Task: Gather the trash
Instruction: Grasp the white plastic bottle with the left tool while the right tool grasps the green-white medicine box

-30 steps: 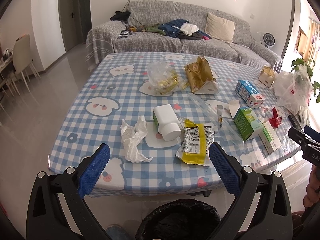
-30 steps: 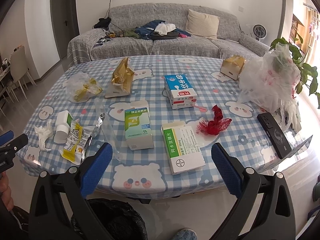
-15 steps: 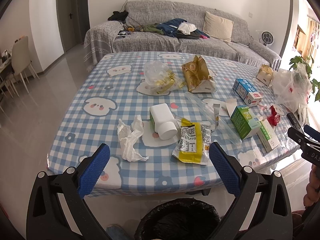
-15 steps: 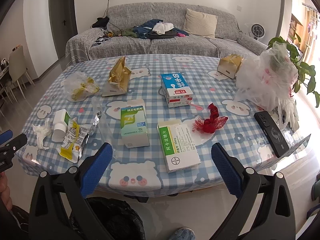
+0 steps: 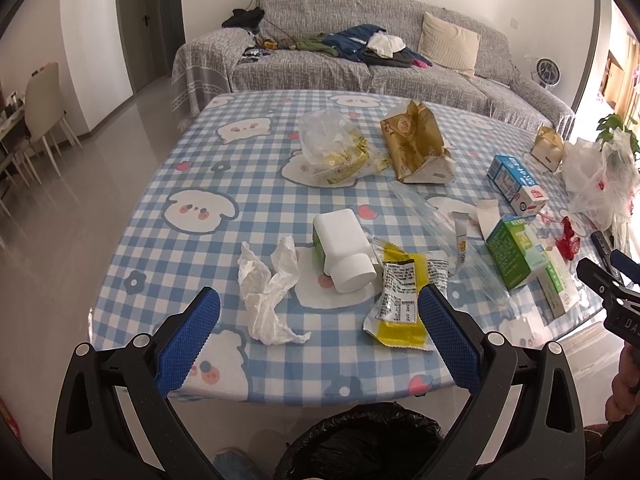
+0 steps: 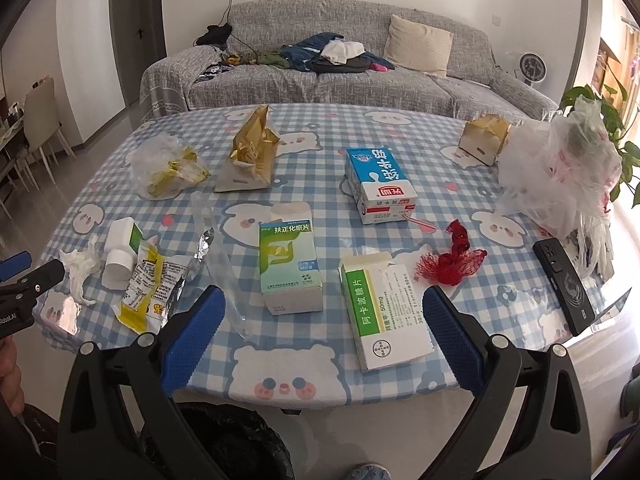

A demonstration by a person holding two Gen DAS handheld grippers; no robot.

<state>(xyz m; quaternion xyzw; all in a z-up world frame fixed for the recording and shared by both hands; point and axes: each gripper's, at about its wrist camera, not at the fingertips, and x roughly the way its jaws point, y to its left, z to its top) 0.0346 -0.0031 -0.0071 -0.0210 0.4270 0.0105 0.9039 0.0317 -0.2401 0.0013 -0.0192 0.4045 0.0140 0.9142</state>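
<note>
Beyond the left gripper (image 5: 318, 330), a crumpled tissue (image 5: 268, 292) lies.

Blue-and-white checked tablecloth (image 5: 248, 184) with cartoon faces; yellow snack wrapper (image 5: 400, 300); red, possibly mesh, scrap (image 6: 452, 258); grey sofa (image 6: 320, 80).

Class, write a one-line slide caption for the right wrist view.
Open right gripper hovers before a checkered table strewn with medicine boxes, wrappers and bags.
</note>
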